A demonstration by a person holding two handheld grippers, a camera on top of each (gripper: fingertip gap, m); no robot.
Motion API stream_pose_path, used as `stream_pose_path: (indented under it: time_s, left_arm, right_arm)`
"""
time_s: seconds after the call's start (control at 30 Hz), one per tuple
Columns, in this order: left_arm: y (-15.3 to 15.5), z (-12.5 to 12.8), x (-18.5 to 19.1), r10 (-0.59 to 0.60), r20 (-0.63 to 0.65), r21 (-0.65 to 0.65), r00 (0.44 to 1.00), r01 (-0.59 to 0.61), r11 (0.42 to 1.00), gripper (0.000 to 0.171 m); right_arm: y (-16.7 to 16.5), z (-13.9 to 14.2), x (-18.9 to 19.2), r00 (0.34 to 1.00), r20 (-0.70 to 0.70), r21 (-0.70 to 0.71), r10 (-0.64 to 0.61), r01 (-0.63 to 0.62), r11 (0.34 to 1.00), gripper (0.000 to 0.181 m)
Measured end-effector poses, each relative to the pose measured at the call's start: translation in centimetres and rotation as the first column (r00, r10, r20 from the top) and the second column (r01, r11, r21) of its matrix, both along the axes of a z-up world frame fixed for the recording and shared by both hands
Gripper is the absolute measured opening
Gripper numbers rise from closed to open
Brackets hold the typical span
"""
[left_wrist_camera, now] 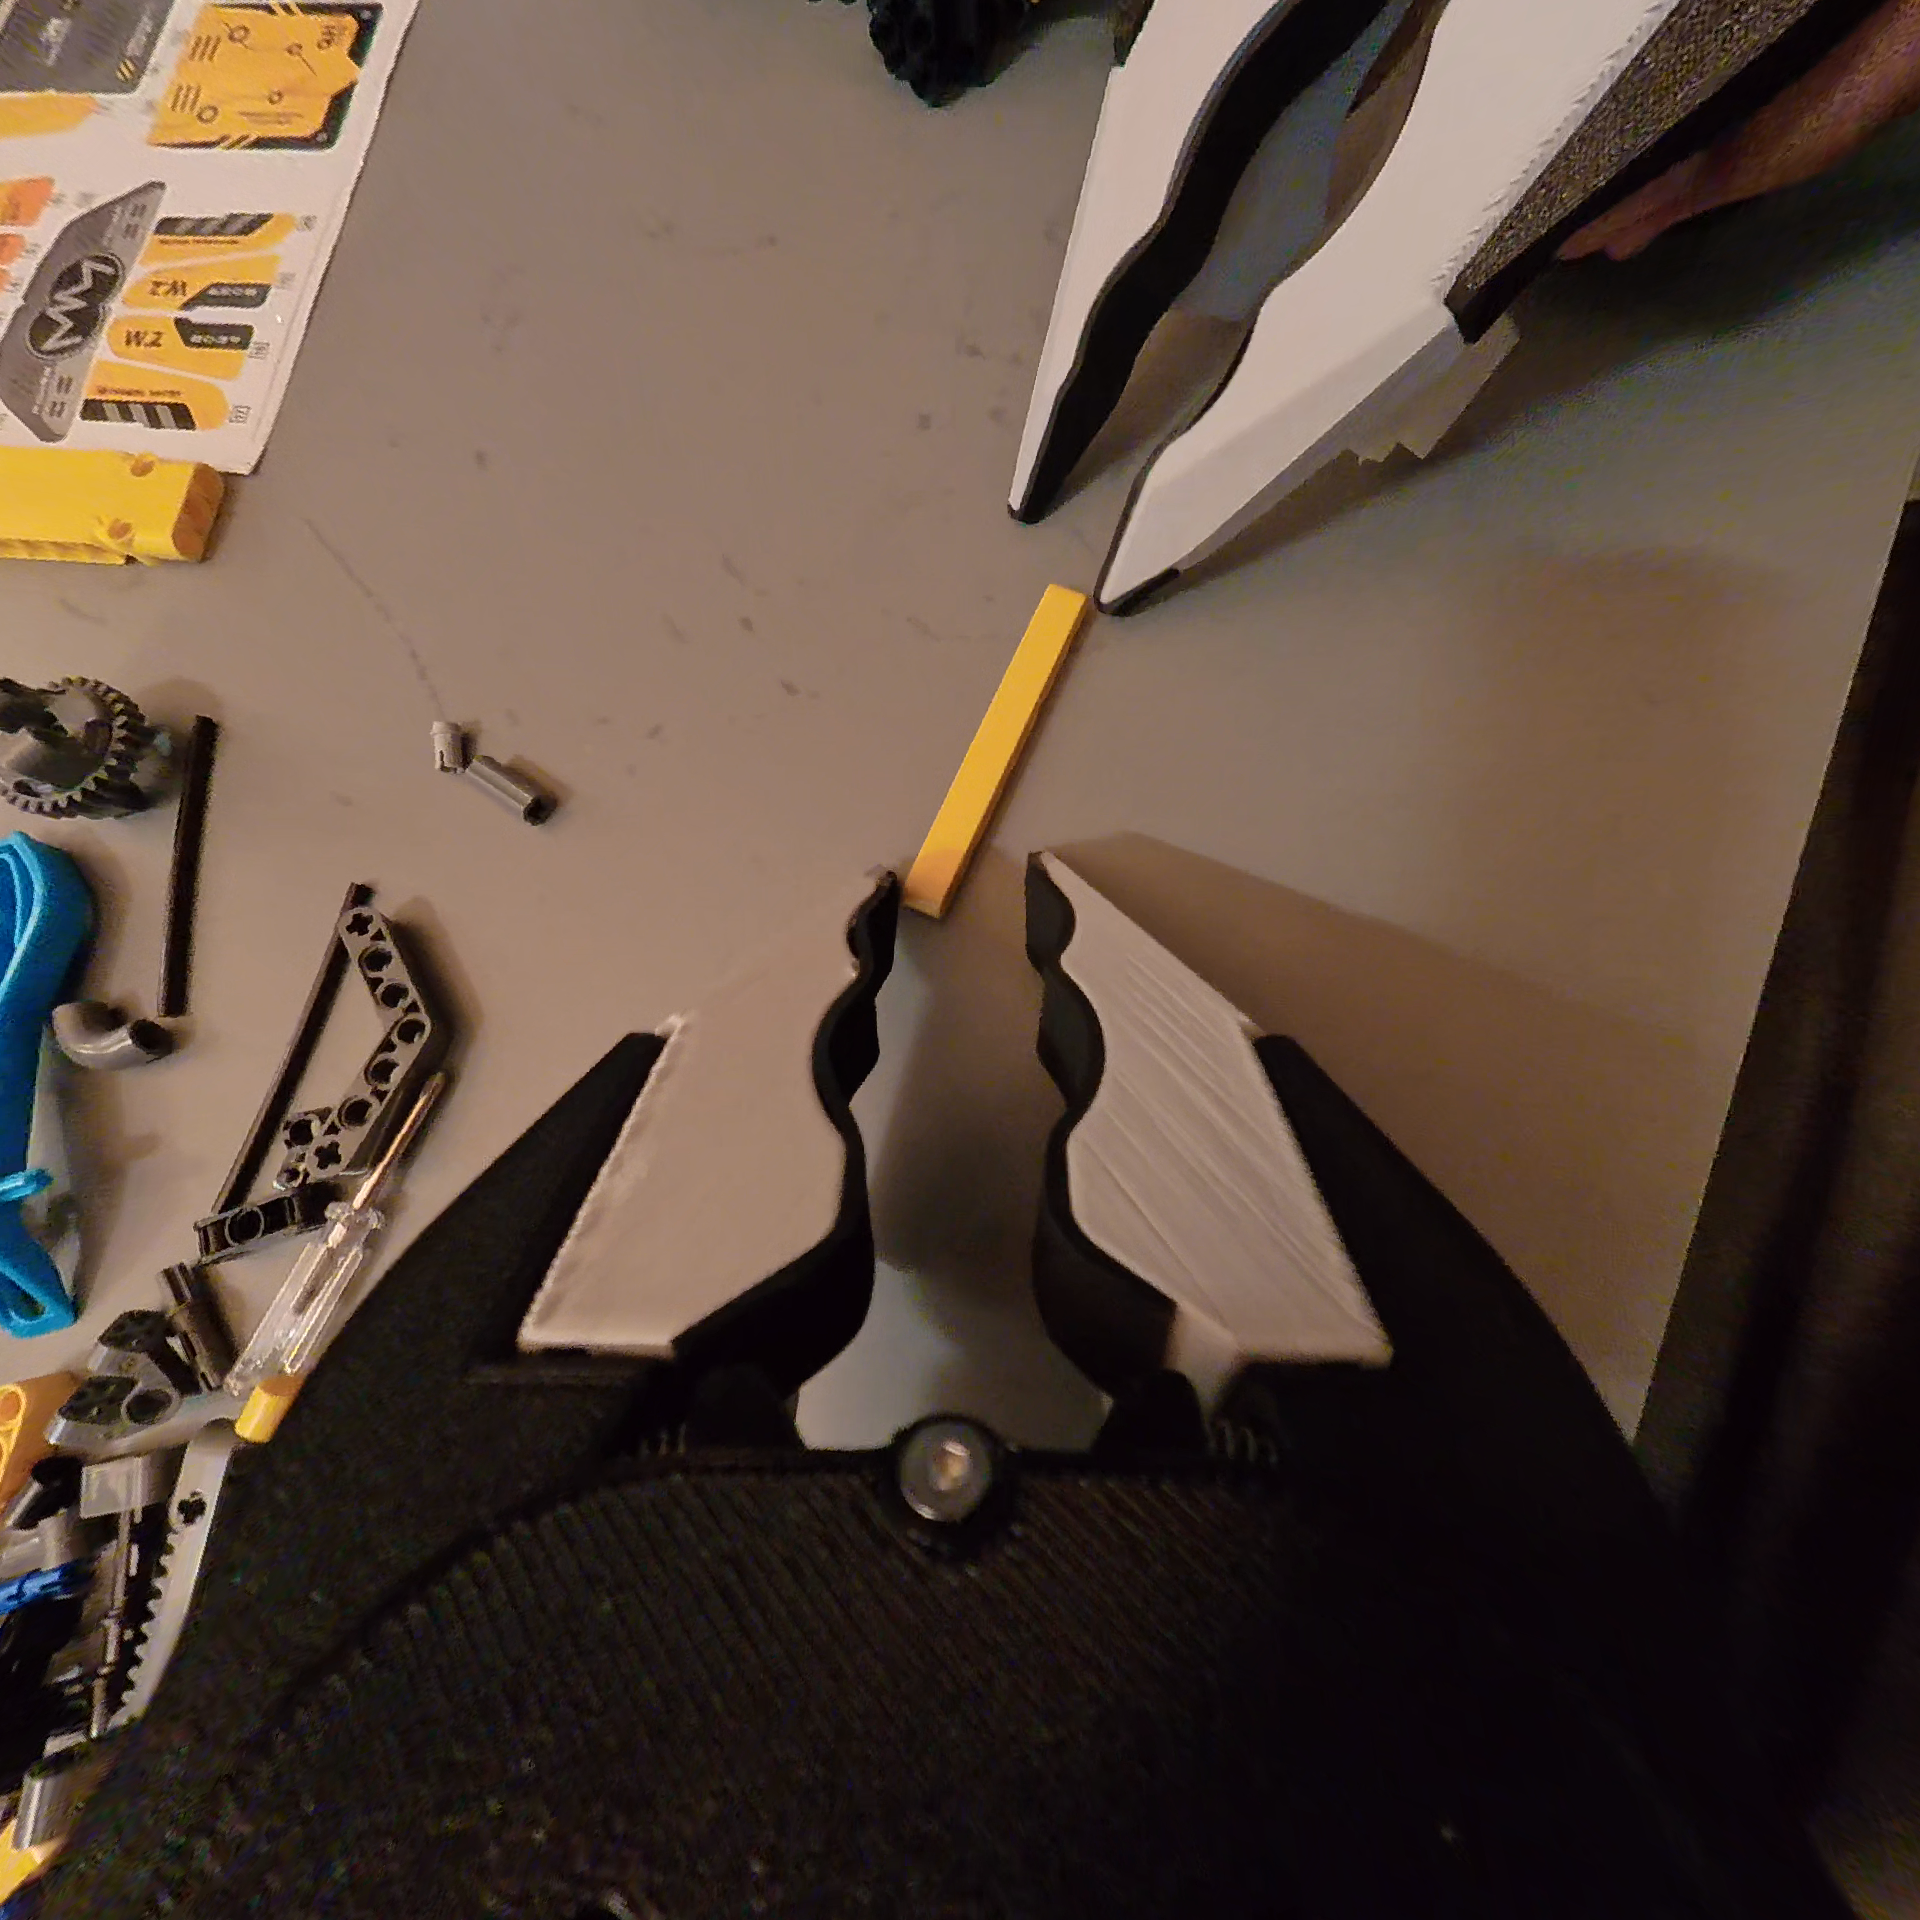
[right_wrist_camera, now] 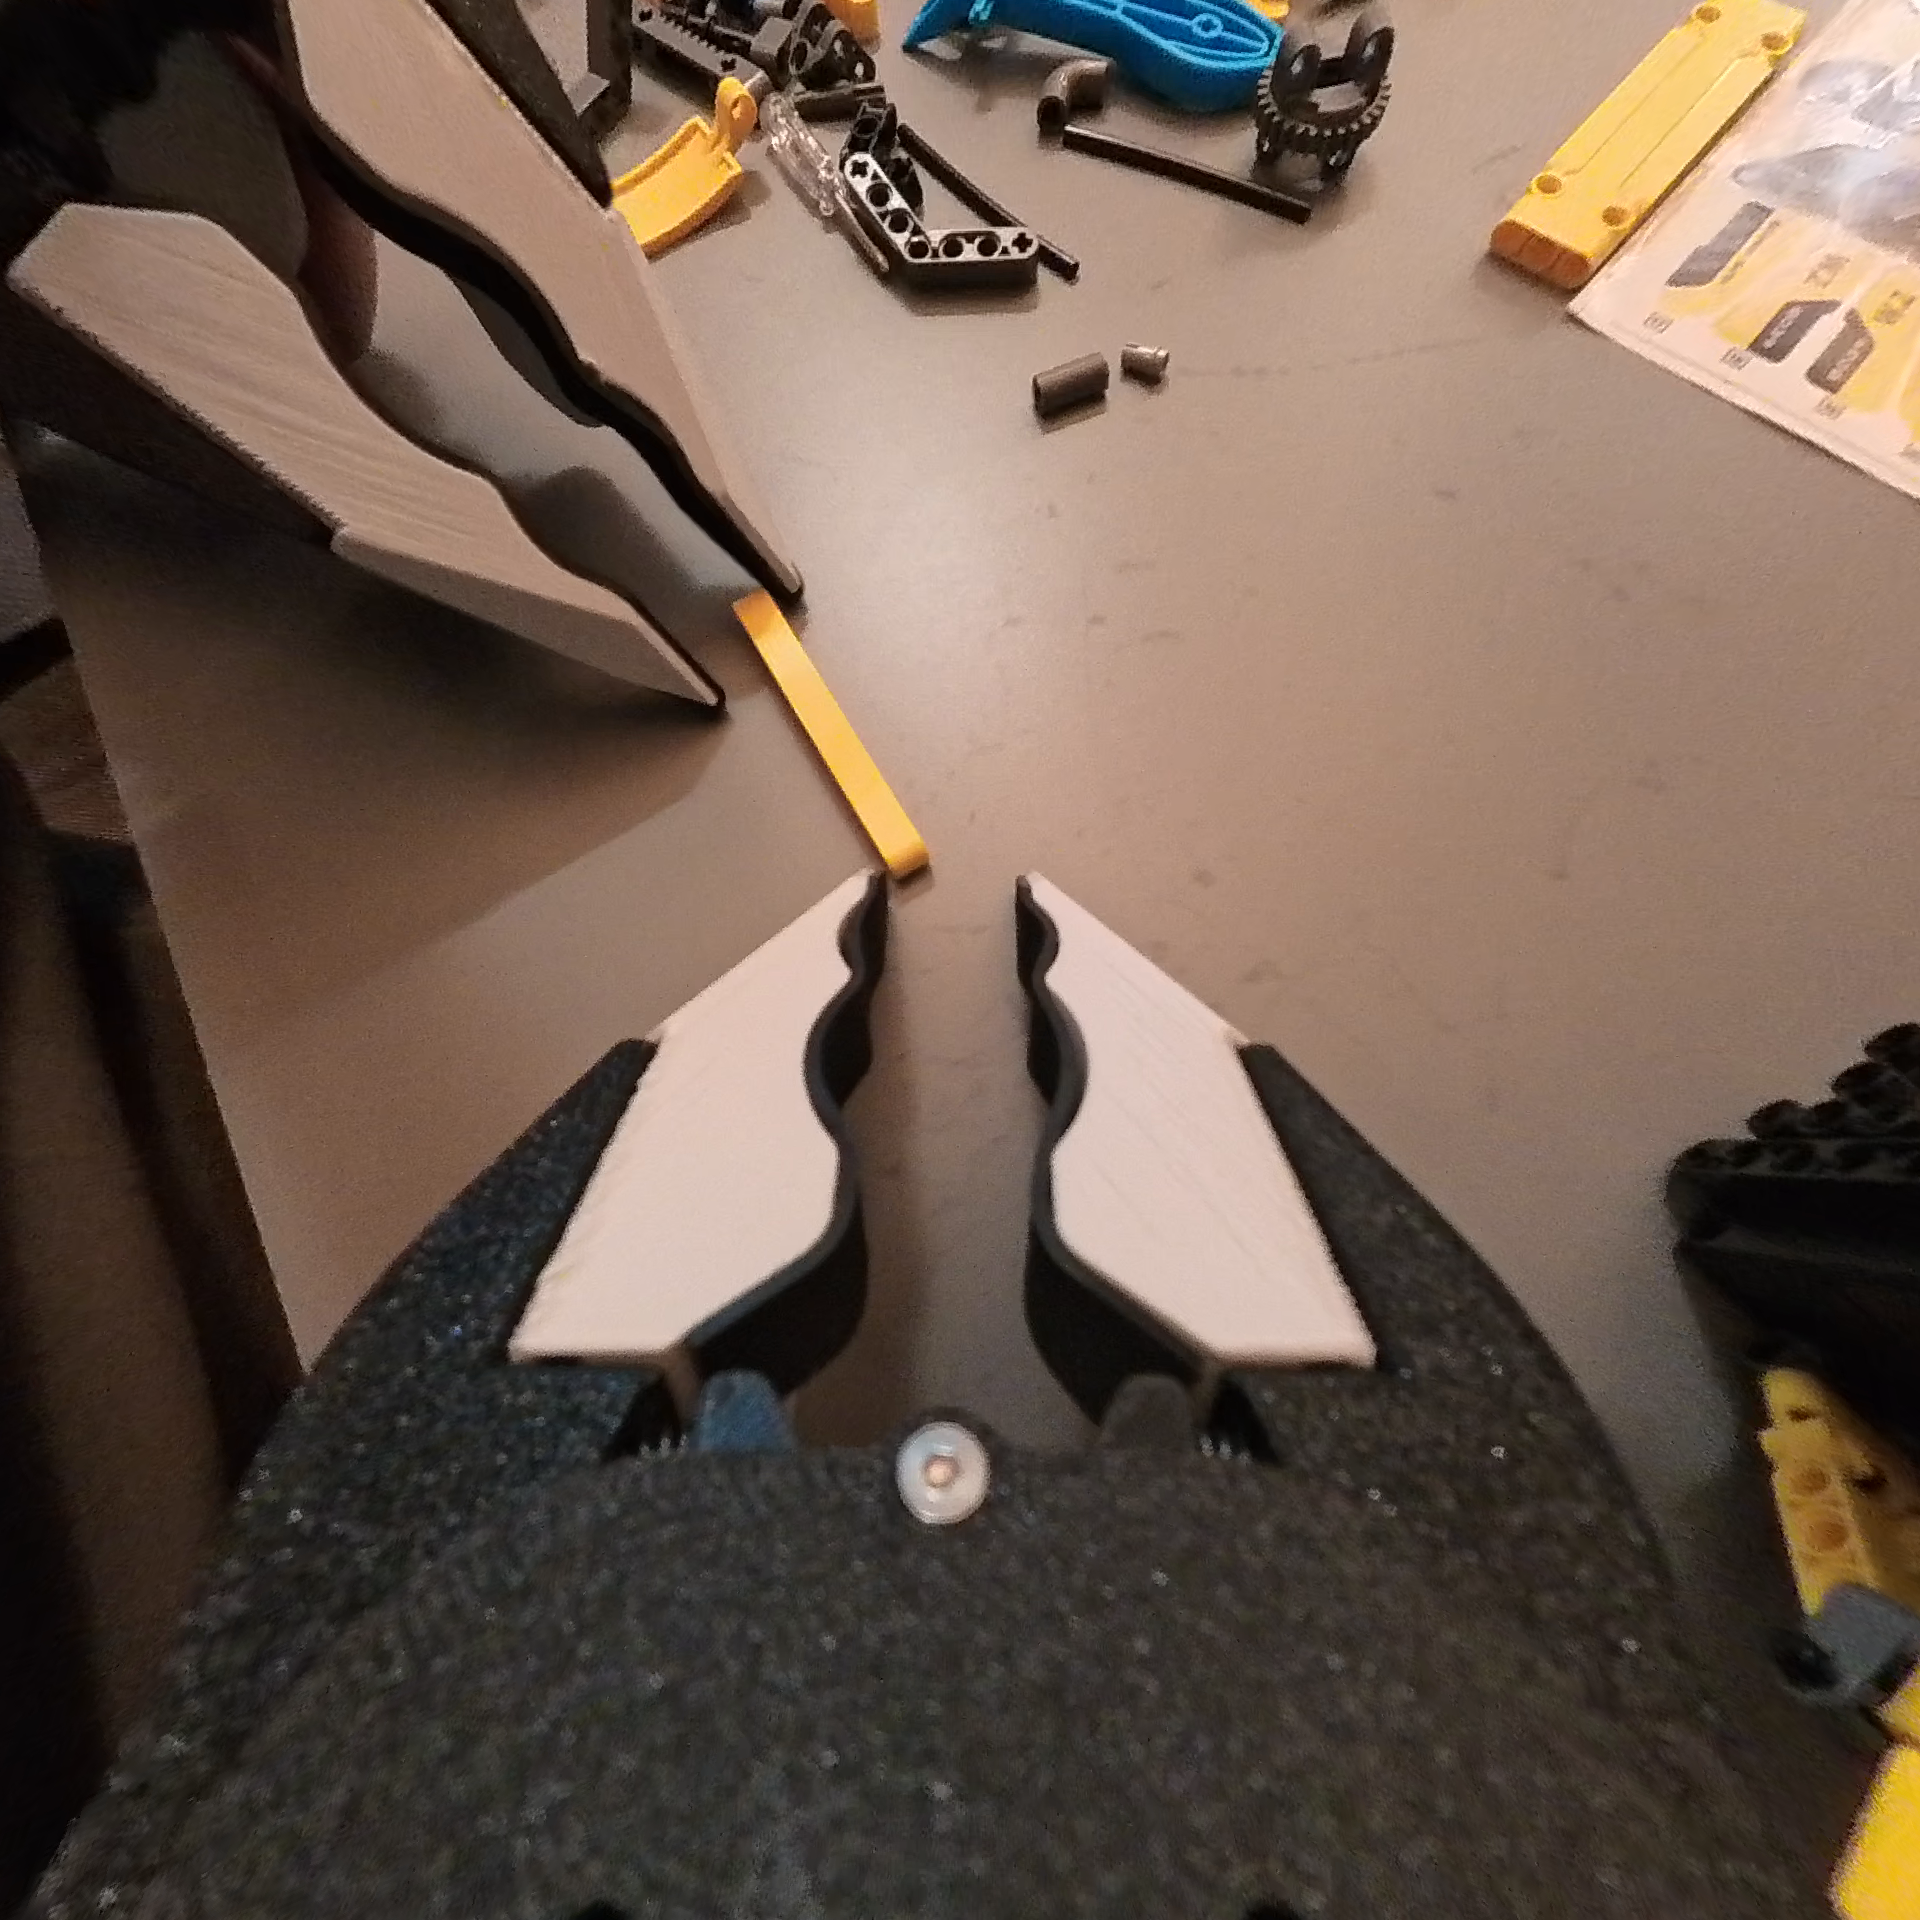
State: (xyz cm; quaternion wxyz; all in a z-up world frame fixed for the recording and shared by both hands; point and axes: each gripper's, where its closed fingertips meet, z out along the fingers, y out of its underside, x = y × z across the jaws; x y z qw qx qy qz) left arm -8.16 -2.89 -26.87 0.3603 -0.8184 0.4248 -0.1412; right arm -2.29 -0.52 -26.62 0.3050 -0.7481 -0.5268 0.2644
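A long flat yellow strip (left_wrist_camera: pixel 1000 750) lies on the grey table (left_wrist_camera: pixel 675 436) between the two grippers. My left gripper (left_wrist_camera: pixel 961 868) is open and empty, its tips at the strip's near end, the left tip almost touching it. My right gripper (right_wrist_camera: pixel 951 883) is open and empty, its left tip close to the strip's other end (right_wrist_camera: pixel 831 738). The right gripper shows in the left wrist view (left_wrist_camera: pixel 1070 561) at the strip's far end. The left gripper shows in the right wrist view (right_wrist_camera: pixel 758 644), tips either side of the strip's end.
A sticker sheet (left_wrist_camera: pixel 177 208), a yellow panel (left_wrist_camera: pixel 104 509), a dark gear (left_wrist_camera: pixel 73 748), a black axle (left_wrist_camera: pixel 187 862), a bent black beam (left_wrist_camera: pixel 384 1008), small grey connectors (left_wrist_camera: pixel 488 769), a clear-handled screwdriver (left_wrist_camera: pixel 332 1247) and blue parts (left_wrist_camera: pixel 31 987) lie left. The table edge (left_wrist_camera: pixel 1787 935) runs close on the right. Black bricks (right_wrist_camera: pixel 1818 1195) sit right. The tips of one gripper are about 7 cm away from the tips of the other. The clear-handled screwdriver (left_wrist_camera: pixel 332 1247) is closer to my left gripper, around 12 cm from its tips; the right tips are 20 cm off. My right wrist view (right_wrist_camera: pixel 818 168) looks at it from another angle.
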Motion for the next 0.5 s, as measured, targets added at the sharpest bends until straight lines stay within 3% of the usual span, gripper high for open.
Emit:
stream_pose_path:
  time_s: [0.2, 0.4, 0.5]
  left_arm:
    - [0.2, 0.5, -0.3, 0.029, 0.032, 0.03, 0.999, -0.029, 0.999, 0.033]
    - [1.4, 3.7, -1.1, 0.097, 0.207, 0.087, 0.973, -0.118, 0.989, 0.041]
    - [2.1, 4.2, -1.9, 0.143, 0.235, 0.098, 0.961, -0.17, 0.981, 0.045]
  right_arm:
    - [0.0, -0.1, 0.0, 1.0, 0.017, 0.039, 0.001, -0.002, 0.999, 0.024]
    - [-0.1, 0.1, 0.0, 1.0, -0.015, -0.027, 0.01, -0.011, 1.0, 0.026]
    - [-0.1, 0.1, -0.1, 0.999, -0.032, -0.061, 0.01, -0.012, 0.998, 0.026]
